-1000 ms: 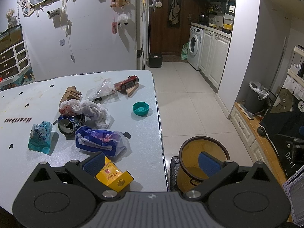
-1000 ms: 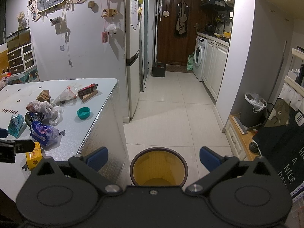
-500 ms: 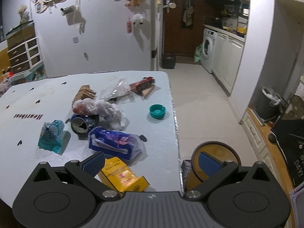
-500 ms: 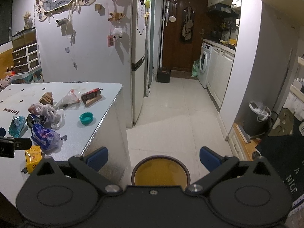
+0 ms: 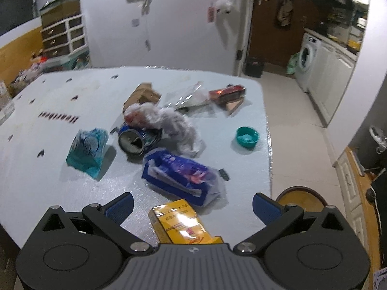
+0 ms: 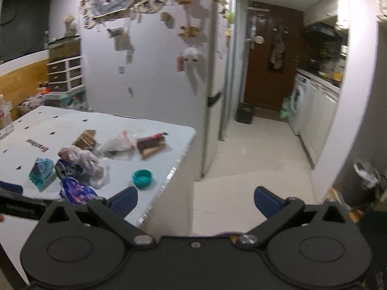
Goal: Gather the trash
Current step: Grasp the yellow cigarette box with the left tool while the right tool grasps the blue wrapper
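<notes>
Your left hand-held gripper [image 5: 192, 206] hangs with its jaws spread wide over the near edge of the desk [image 5: 48, 181], the yellow carton [image 5: 180, 222] lying between the fingers, untouched. Just beyond it sit the blue wrapper [image 5: 179, 174], crushed can [image 5: 136, 140] and teal cap [image 5: 246, 137], which is near the desk's right edge. The bin [image 5: 301, 194] stands on the floor below that edge. Your right hand-held gripper [image 6: 196, 199] is open and empty above bare floor.
</notes>
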A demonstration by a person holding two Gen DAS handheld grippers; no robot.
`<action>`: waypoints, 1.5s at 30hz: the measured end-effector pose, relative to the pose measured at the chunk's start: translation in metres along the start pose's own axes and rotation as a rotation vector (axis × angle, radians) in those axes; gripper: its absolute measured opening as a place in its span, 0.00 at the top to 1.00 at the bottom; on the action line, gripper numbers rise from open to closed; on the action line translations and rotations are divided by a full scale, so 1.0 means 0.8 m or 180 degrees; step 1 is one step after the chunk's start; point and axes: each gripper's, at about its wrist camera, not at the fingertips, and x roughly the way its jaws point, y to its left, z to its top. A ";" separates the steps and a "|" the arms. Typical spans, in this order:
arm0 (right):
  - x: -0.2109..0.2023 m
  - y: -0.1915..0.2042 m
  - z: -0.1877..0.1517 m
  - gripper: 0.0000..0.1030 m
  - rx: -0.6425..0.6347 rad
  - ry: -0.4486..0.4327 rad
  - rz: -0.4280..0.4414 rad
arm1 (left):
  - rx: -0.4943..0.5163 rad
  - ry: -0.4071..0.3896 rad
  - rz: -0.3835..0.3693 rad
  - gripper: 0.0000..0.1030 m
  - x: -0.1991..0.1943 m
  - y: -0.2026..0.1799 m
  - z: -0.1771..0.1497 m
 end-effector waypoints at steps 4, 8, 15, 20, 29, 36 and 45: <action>0.029 0.025 0.017 0.00 -0.0097 -0.0013 0.0219 | -0.0028 0.0121 -0.0034 0.00 0.021 0.005 -0.009; 0.057 0.049 0.028 0.00 -0.0148 -0.0008 0.0438 | 0.0003 0.0221 -0.0104 0.00 0.040 0.007 -0.026; 0.105 0.085 0.037 0.00 -0.0230 0.0175 0.0664 | 0.0074 0.0252 -0.0017 0.00 0.071 0.005 -0.052; 0.132 0.106 0.033 0.00 -0.0276 0.0357 0.0865 | 0.0110 0.0224 0.0048 0.00 0.082 0.015 -0.067; 0.170 0.157 0.021 0.11 -0.0414 0.0596 0.1418 | 0.0129 0.0108 0.0151 0.10 0.072 0.059 -0.084; 0.206 0.204 0.013 0.23 -0.0675 0.0812 0.1795 | 0.0355 -0.0144 -0.0110 0.23 0.067 0.058 -0.079; 0.239 0.222 -0.018 0.38 -0.0975 0.1081 0.1914 | 0.0632 -0.0060 -0.0101 0.30 0.081 0.045 -0.086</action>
